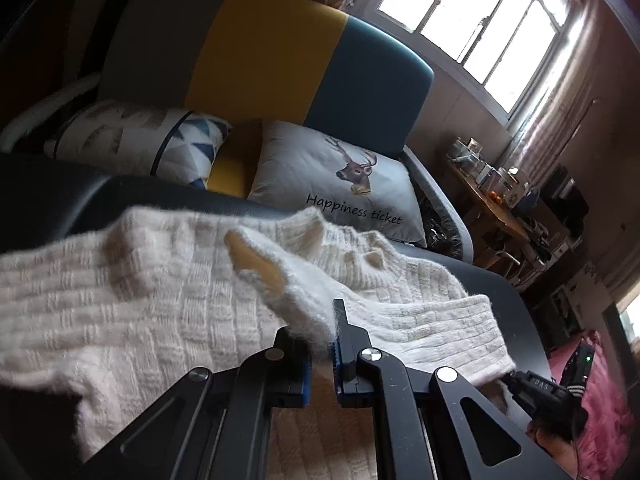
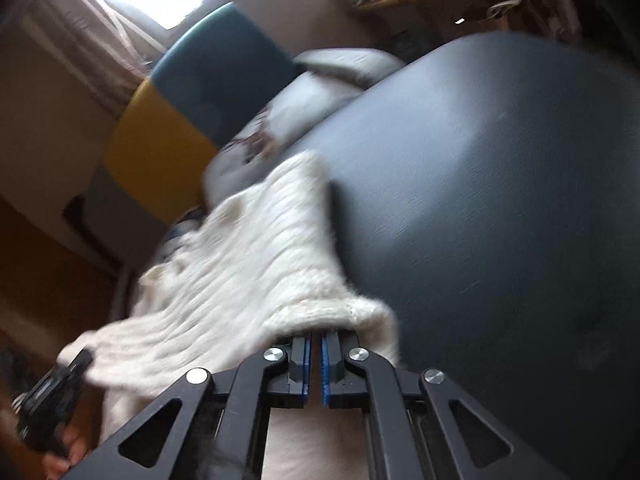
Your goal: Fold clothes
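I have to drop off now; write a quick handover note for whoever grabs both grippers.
Left gripper: shut on a fold of the white sweater.
Right gripper: shut on the sweater's edge.
The sweater lies partly on the dark table, rumpled, with both held parts lifted.
Done: both grips taken. No finished fold shows yet.
Left: carry the held parts across, lay them flat, release, then finish folding.
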### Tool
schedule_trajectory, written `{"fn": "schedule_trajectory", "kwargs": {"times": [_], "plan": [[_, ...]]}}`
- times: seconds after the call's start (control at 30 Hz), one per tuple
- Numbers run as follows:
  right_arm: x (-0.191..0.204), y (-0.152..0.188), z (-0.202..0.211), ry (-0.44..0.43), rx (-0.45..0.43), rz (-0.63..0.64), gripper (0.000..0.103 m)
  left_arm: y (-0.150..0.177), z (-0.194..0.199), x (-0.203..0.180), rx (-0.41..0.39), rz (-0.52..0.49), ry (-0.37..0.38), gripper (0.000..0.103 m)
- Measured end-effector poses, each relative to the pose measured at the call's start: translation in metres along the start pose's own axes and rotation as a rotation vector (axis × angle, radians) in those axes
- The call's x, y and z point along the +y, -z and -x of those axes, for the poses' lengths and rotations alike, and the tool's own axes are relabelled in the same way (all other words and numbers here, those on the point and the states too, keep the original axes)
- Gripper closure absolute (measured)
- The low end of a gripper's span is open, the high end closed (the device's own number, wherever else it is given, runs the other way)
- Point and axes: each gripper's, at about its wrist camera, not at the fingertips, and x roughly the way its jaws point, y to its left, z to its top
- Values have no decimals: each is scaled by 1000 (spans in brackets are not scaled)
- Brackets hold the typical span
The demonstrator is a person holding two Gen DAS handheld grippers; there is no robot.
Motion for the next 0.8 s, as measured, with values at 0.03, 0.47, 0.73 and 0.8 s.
{"fn": "schedule_trajectory", "kwargs": {"times": [0.03,0.47,0.73,0.8], "plan": [[-4,-1,1,11,-19,-12,103,4,-2,3,6,2,-7,95],[-22,2,15,17,-23,-64,103,42,-26,30,45,20,-44,95],[22,-8,55,111,-107,190,97,45,-27,33,41,32,-31,93],[41,-21,35,88,-83,269,97,44,-27,34,42,38,-28,92]]}}
